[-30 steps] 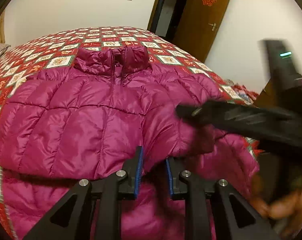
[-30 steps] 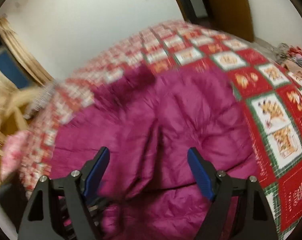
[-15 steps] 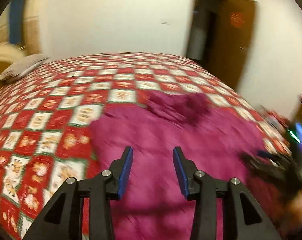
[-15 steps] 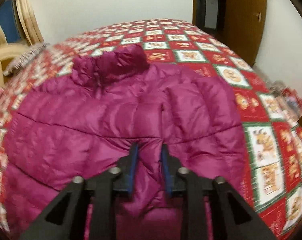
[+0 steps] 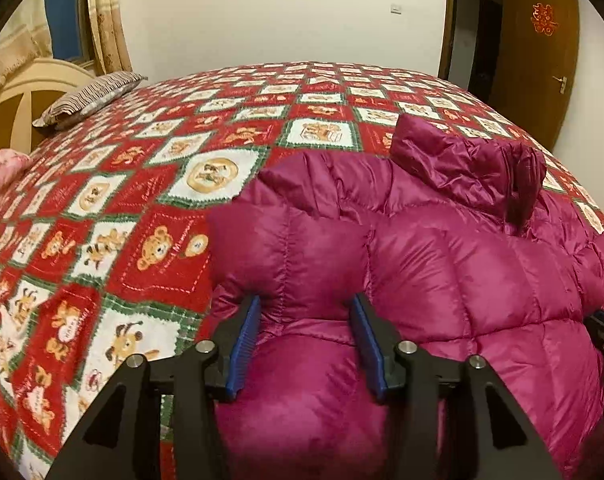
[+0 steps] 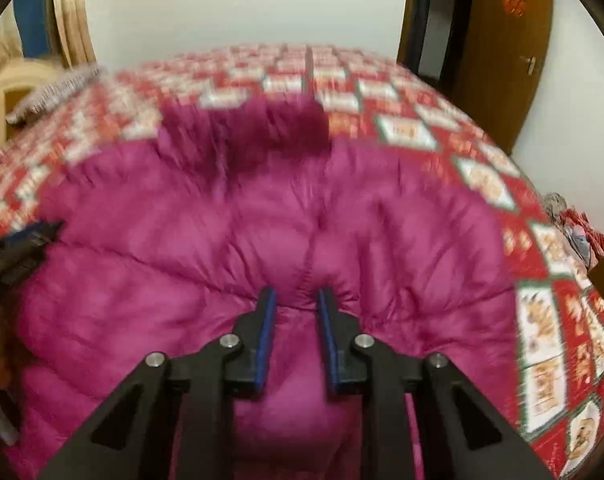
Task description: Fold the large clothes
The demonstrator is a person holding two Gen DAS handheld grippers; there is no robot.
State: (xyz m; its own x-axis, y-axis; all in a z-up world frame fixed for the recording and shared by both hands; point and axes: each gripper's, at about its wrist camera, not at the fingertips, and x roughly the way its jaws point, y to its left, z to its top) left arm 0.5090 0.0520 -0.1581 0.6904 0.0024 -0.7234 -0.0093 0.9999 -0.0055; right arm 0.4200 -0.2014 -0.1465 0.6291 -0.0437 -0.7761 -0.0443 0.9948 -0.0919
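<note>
Magenta puffer jacket [image 5: 442, 264] lies spread on the bed's red patchwork quilt [image 5: 149, 208], collar [image 5: 474, 168] toward the far wall. Left claw [image 5: 306, 320] released, jaws wide, straddling a puffed fold at the jacket's left edge, not clenched. Right claw [image 6: 295, 312] clenched on a pinch of jacket fabric near the middle; that view is motion-blurred. Striped pillow [image 5: 89, 98] sits at the quilt's far left corner.
</note>
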